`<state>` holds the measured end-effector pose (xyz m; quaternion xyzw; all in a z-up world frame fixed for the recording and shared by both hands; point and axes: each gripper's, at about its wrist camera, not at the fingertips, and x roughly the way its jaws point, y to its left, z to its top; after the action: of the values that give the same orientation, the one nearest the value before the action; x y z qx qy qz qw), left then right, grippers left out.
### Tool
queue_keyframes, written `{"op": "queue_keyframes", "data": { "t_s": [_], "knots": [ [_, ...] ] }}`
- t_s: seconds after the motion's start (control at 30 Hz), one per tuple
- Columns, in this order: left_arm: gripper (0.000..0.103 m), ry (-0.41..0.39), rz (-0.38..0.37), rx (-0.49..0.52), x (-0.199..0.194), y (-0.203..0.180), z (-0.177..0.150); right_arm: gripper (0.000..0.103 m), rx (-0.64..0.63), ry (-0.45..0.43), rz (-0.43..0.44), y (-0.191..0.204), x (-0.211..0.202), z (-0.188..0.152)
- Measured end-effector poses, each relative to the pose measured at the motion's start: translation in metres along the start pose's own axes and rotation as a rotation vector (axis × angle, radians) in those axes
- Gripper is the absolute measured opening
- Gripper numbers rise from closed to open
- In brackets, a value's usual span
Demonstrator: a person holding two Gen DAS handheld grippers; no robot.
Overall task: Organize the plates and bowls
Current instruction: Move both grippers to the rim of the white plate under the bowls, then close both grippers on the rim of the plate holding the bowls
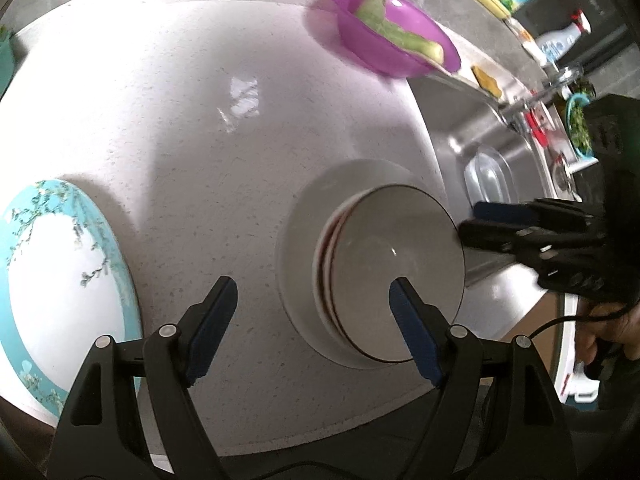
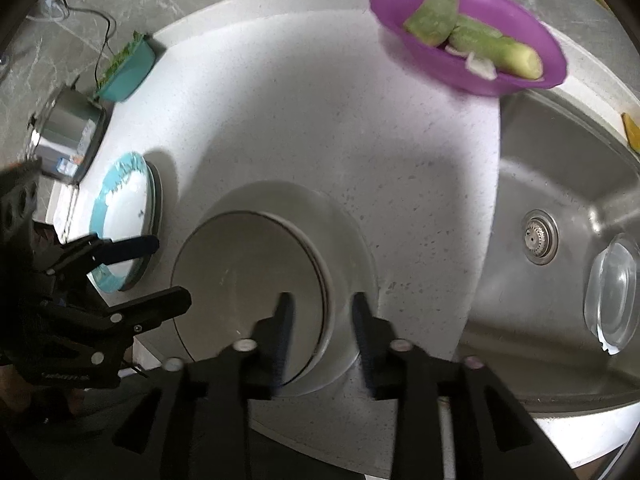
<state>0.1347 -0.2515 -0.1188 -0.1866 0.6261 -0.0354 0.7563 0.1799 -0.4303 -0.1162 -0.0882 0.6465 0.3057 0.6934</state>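
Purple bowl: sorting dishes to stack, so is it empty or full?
Not empty. The purple bowl holds green vegetable pieces and pale slices, seen in both wrist views.

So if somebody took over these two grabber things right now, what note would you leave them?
Left gripper: jaws open, empty, between the two stacks.
Right gripper: jaws open, straddling the top bowl's rim, not gripping.
Bowls sit nested on a white plate beside the sink.
Blue floral plate lies apart, on another plate.
Purple bowl, holding vegetables, stays at the back.
Left: probably combine the plates.
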Motion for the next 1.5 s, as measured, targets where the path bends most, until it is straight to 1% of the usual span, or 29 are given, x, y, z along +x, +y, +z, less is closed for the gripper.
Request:
{"op": "queue_keyframes", "data": {
  "t_s": [0.03,0.13,0.23,0.33,0.43,0.5,0.53,0.57,0.87,1.03,1.1,1.13,1.33,1.37,1.43,1.5],
  "knots": [
    [0.077,-0.012,0.006,-0.017,-0.003,0.005,0.000,0.050,0.012,-0.022,0.005,-0.006,-0.006,0.000],
    [0.077,-0.046,0.040,-0.066,-0.013,0.021,0.005,0.051,0.059,-0.072,-0.016,-0.029,-0.021,0.001],
    [0.077,-0.061,0.077,-0.072,-0.021,0.031,0.012,0.050,0.092,-0.067,-0.028,-0.047,-0.019,-0.003],
    [0.075,-0.036,0.104,-0.039,-0.021,0.038,0.020,0.050,0.106,-0.042,-0.005,-0.054,-0.009,-0.009],
    [0.062,-0.008,0.109,0.002,-0.019,0.039,0.024,0.050,0.112,-0.024,0.015,-0.054,0.002,-0.014],
    [0.059,0.006,0.110,0.035,-0.017,0.038,0.024,0.050,0.116,-0.018,0.029,-0.054,0.006,-0.017],
    [0.053,0.012,0.101,0.044,-0.014,0.037,0.025,0.050,0.117,-0.016,0.031,-0.054,0.007,-0.019],
    [0.050,0.030,0.088,0.057,-0.010,0.036,0.025,0.050,0.119,-0.012,0.035,-0.055,0.009,-0.020],
    [0.050,0.110,0.083,0.134,0.020,0.025,0.027,0.050,0.113,0.010,0.081,-0.054,0.019,-0.028],
    [0.050,0.132,0.084,0.163,0.038,0.016,0.027,0.050,0.107,0.018,0.091,-0.050,0.024,-0.029],
    [0.050,0.134,0.082,0.171,0.045,0.012,0.028,0.050,0.107,0.020,0.089,-0.050,0.026,-0.030],
    [0.049,0.136,0.082,0.178,0.047,0.010,0.028,0.050,0.107,0.023,0.086,-0.050,0.027,-0.030],
    [0.048,0.110,0.083,0.186,0.057,0.005,0.030,0.050,0.102,0.033,0.076,-0.046,0.035,-0.031],
    [0.043,0.111,0.079,0.190,0.059,0.004,0.030,0.050,0.099,0.034,0.073,-0.045,0.037,-0.031],
    [0.041,0.124,0.080,0.184,0.062,0.005,0.028,0.050,0.092,0.039,0.070,-0.043,0.039,-0.031],
    [0.041,0.122,0.084,0.176,0.062,0.006,0.027,0.046,0.088,0.037,0.061,-0.043,0.040,-0.030]
  ]
}}
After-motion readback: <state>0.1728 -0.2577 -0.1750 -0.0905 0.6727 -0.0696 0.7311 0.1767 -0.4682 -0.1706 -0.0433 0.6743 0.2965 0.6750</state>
